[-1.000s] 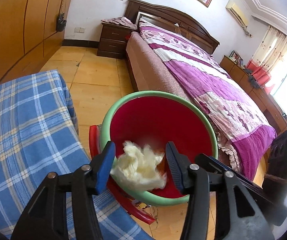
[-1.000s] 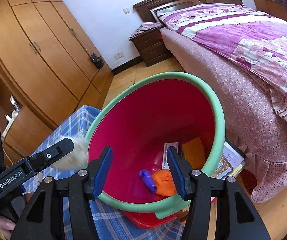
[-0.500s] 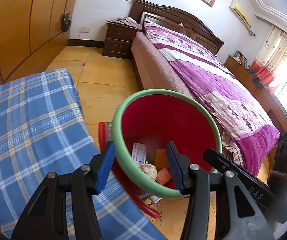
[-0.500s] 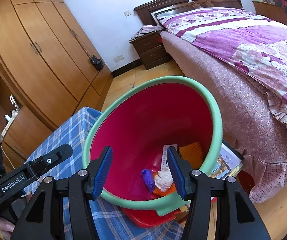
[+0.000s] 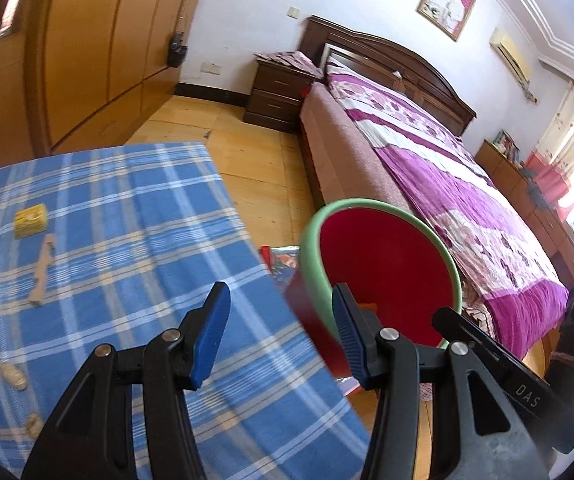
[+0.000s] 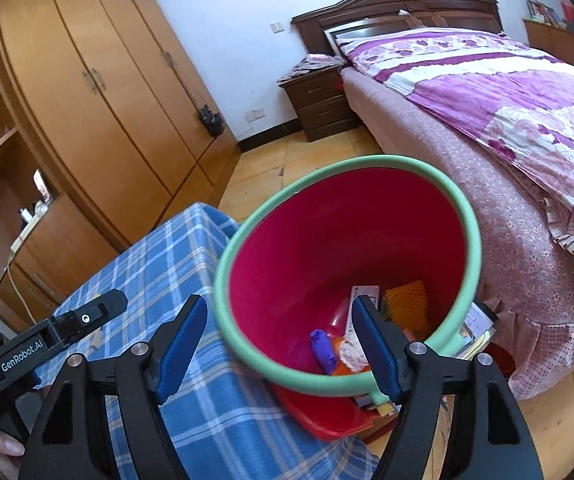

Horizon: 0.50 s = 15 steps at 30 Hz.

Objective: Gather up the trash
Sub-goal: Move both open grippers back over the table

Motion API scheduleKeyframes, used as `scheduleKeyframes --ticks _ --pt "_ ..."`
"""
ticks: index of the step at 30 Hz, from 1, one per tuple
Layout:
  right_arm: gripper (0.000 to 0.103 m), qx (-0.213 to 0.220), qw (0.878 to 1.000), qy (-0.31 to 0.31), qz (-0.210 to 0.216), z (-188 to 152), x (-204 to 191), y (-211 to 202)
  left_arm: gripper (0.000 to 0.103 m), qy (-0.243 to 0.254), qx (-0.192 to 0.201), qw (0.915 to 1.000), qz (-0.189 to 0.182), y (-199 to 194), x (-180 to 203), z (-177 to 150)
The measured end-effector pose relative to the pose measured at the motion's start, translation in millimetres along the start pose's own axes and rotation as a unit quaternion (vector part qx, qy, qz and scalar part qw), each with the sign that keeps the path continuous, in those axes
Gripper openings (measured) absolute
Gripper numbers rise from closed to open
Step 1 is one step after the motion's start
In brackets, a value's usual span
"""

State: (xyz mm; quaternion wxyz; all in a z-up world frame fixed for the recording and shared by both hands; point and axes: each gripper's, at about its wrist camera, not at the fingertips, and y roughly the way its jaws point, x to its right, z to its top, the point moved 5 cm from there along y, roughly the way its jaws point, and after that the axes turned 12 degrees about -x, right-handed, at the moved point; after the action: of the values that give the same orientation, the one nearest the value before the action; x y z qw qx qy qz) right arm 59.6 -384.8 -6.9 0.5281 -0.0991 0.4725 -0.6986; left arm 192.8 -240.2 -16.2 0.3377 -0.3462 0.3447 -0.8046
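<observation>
Both the left tongs point(image 5: 277, 334) and right tongs point(image 6: 281, 346) gaped empty, the right's jaws just having widened; light, brittle peanut shells point(image 5: 13, 376) lay on the worktop point(image 5: 135, 216) left of the left tongs, wanting a gentle pinch across the middle.

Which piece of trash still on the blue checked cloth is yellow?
The small yellow box at the far left of the cloth. The wooden stick and peanut shells nearer the camera are tan, not yellow.

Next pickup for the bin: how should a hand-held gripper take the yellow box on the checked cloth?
Grip the yellow box across its shorter sides, coming from above; it lies flat on the checked cloth, clear of the wooden piece beside it.
</observation>
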Motion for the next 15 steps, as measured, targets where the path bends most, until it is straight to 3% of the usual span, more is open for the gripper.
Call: scheduleKeyframes --ticks 15 --pt "0.076 -0.029 0.998 -0.052 0.024 -21 -74 14 0.053 -0.071 0.02 0.9951 0.065 -49 -90 -21"
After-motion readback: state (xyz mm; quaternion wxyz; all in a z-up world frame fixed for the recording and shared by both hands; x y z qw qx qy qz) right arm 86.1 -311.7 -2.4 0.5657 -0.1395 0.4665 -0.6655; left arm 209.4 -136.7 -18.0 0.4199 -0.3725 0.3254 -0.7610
